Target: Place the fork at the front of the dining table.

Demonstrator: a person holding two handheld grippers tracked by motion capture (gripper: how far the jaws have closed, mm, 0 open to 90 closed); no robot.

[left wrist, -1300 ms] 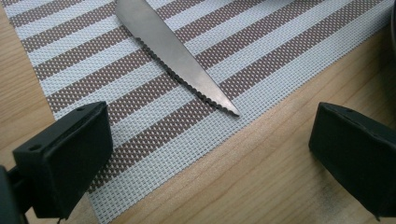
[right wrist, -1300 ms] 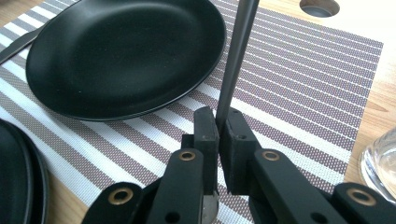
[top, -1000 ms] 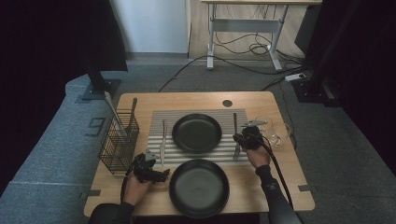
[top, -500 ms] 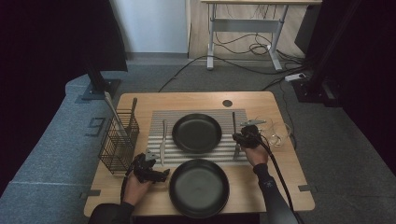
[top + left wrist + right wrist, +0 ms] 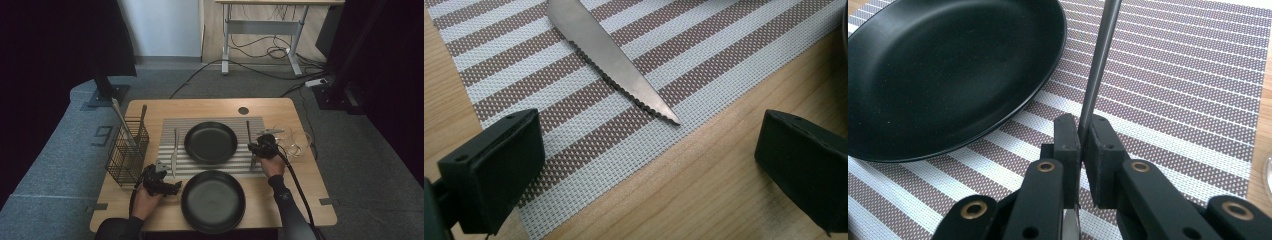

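On the right edge of the striped placemat point(image 5: 212, 145), the right tongs point(image 5: 260, 148) are clenched on a slim metal utensil handle point(image 5: 1098, 65); in the right gripper view the two black pads pinch the grey shaft, which runs away from them over the mat, just beside the rim of the far black plate point(image 5: 210, 142). What kind of utensil it is I cannot tell, since its working end is hidden under the tongs. The left tongs point(image 5: 160, 185) rest low at the near left corner of the mat with their jaws released and wide apart, nothing between them; in the left gripper view the serrated tip of a table knife point(image 5: 614, 65) lies on the mat just ahead of them, untouched. A second black plate point(image 5: 213, 201) sits on the bare wooden worktop point(image 5: 150, 110) at the front edge, between the person's two forearms. A wire cutlery basket point(image 5: 127, 152) stands at the left with handles poking out, and clear glasses point(image 5: 295, 142) stand just right of the right hand.
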